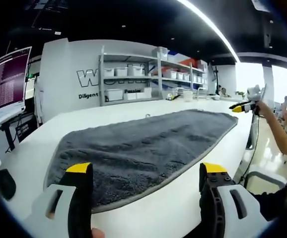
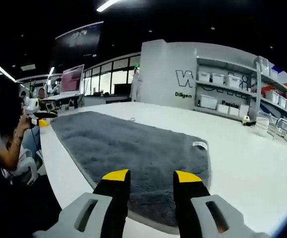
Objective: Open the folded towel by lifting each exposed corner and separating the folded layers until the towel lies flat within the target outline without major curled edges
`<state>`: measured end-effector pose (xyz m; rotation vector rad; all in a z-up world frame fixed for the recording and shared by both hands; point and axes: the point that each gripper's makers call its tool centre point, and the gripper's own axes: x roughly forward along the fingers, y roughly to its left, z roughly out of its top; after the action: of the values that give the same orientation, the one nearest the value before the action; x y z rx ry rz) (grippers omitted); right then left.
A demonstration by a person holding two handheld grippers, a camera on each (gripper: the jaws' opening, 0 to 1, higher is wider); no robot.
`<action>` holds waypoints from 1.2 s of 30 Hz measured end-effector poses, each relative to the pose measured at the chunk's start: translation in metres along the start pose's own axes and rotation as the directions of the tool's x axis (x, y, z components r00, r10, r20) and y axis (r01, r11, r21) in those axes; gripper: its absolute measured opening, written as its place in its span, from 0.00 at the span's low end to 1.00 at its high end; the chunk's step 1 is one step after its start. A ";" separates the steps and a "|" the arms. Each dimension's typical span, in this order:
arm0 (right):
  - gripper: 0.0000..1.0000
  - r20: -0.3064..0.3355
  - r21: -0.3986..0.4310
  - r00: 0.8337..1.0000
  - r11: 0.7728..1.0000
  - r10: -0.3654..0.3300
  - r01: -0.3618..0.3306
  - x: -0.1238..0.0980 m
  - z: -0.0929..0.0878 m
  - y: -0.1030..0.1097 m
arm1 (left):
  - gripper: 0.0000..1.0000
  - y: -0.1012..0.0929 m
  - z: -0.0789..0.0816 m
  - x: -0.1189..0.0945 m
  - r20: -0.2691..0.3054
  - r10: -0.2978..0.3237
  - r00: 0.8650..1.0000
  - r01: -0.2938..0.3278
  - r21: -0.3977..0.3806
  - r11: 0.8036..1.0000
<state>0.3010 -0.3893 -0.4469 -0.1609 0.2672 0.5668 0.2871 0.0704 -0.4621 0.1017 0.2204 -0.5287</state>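
A dark grey towel [image 1: 148, 146] lies spread out flat on the white table [image 1: 44, 139], its pale hem showing along the near edge. My left gripper [image 1: 146, 171] hovers over the towel's near end, jaws wide apart and empty. At the far end, a hand holds my right gripper [image 1: 244, 106] just off the towel's corner. In the right gripper view the same towel [image 2: 133, 153] stretches away, a white label [image 2: 199, 144] at its right edge. My right gripper [image 2: 151, 176] stands open above the near hem, holding nothing. The left gripper [image 2: 40, 117] shows far left in a person's hand.
Metal shelves with white bins [image 1: 133, 74] stand behind the table by a lettered white wall. A monitor [image 1: 4, 84] sits at the left. A white cup [image 2: 261, 124] stands far right on the table. The table's edge [image 2: 59, 168] runs close beside the towel.
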 end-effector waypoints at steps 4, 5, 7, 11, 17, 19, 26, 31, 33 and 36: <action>0.33 0.006 -0.004 0.998 0.998 0.062 -0.062 0.013 0.005 0.021 | 0.79 -0.003 0.002 0.003 0.005 -0.014 1.000 0.014 0.005 1.000; 0.35 0.007 -0.003 0.997 0.997 0.082 -0.082 0.018 0.006 0.029 | 0.77 -0.006 0.002 0.004 0.005 -0.025 1.000 0.025 0.006 1.000; 0.40 0.008 -0.002 0.994 0.994 0.107 -0.107 0.027 0.008 0.040 | 0.76 -0.010 0.002 0.007 0.004 -0.043 0.999 0.043 0.005 0.999; 0.47 0.015 -0.017 0.989 0.989 0.145 -0.145 0.042 0.012 0.057 | 0.74 -0.015 0.000 0.013 0.003 -0.059 0.998 0.059 -0.002 0.998; 0.57 0.012 -0.027 0.977 0.977 0.213 -0.212 0.067 0.017 0.093 | 0.70 -0.018 -0.002 0.020 -0.006 -0.067 0.998 0.067 0.007 0.998; 0.55 0.005 -0.030 0.975 0.974 0.224 -0.224 0.073 0.017 0.100 | 0.67 -0.021 0.000 0.023 0.006 -0.084 0.996 0.084 0.002 0.996; 0.39 -0.037 -0.030 0.957 0.956 0.289 -0.290 0.100 0.017 0.137 | 0.49 -0.031 0.000 0.033 0.000 -0.124 0.992 0.124 0.027 0.992; 0.32 -0.061 -0.049 0.936 0.936 0.347 -0.350 0.111 0.015 0.160 | 0.38 -0.036 -0.001 0.036 -0.005 -0.152 0.988 0.152 0.029 0.988; 0.26 -0.074 -0.060 0.927 0.927 0.367 -0.371 0.113 0.014 0.169 | 0.31 -0.040 -0.002 0.036 -0.007 -0.168 0.986 0.168 0.028 0.985; 0.23 -0.083 -0.052 0.916 0.917 0.391 -0.396 0.114 0.013 0.178 | 0.30 -0.043 -0.002 0.037 -0.013 -0.190 0.982 0.190 0.021 0.982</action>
<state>0.2983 -0.1805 -0.4818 -0.1950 0.3533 0.9743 0.2961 0.0158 -0.4740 0.1054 0.2366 -0.7211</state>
